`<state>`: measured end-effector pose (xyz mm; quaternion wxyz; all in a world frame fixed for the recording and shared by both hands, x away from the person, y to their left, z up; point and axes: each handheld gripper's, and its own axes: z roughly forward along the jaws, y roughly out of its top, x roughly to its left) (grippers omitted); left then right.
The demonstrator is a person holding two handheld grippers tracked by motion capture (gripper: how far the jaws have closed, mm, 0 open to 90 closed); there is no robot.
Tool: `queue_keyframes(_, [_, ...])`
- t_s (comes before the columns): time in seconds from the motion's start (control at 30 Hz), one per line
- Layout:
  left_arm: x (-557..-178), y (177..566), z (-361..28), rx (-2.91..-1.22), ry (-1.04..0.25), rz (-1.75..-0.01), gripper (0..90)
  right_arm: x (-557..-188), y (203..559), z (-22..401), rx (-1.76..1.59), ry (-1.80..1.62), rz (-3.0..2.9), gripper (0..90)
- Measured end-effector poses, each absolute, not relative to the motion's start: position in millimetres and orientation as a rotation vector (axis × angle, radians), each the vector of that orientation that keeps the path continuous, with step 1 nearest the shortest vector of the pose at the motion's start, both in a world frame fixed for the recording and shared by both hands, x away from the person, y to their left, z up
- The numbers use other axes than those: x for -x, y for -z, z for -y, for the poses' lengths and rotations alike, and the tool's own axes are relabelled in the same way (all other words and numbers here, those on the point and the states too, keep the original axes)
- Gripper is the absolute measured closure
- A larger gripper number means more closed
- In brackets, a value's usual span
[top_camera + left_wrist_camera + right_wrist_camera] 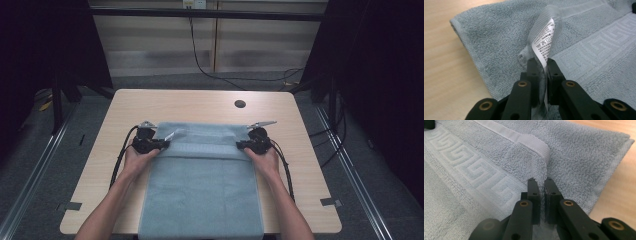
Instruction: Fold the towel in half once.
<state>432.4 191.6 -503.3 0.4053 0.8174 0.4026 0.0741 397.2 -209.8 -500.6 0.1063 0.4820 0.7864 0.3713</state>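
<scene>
Towel: grey-blue towel (200, 185) flat on worktop (200, 102), far edge folded back.
Left hand-held gripper (541, 65): clenched on towel corner beside care label (544, 41).
Right hand-held gripper (540, 183): clenched on opposite corner.

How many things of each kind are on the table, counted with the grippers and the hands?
Towel: 1
Care label on the towel: 1
Grippers: 2, the left gripper and the right gripper, each shut on a towel corner
Hands: 2, left hand, right hand
Total: 6

both tools (165, 144) (240, 145) on towel (202, 190) corners
</scene>
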Motion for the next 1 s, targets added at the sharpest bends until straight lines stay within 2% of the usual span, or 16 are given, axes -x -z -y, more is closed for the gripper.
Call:
queue_keyframes(0.47, [-454,506,-197,-2.022,-0.226,-1.077,83.2,-429,505,198,-1.475,-1.111,-2.221,85.7])
queue_keyframes(0.63, [-463,502,-188,-2.064,-0.302,-1.089,83.1,-439,502,190,-1.472,-1.027,-2.198,85.7])
queue_keyframes(0.8, [-469,506,-189,-2.017,-0.268,-1.093,83.1,-444,505,192,-1.467,-1.035,-2.168,85.7])
queue_keyframes(0.83, [-472,505,-193,-1.992,-0.22,-1.114,83.1,-445,504,192,-1.467,-1.033,-2.163,85.7])
queue_keyframes(1.0, [-469,495,-193,-1.954,-0.235,-1.114,83.3,-443,493,203,-1.478,-1.182,-2.133,85.9])
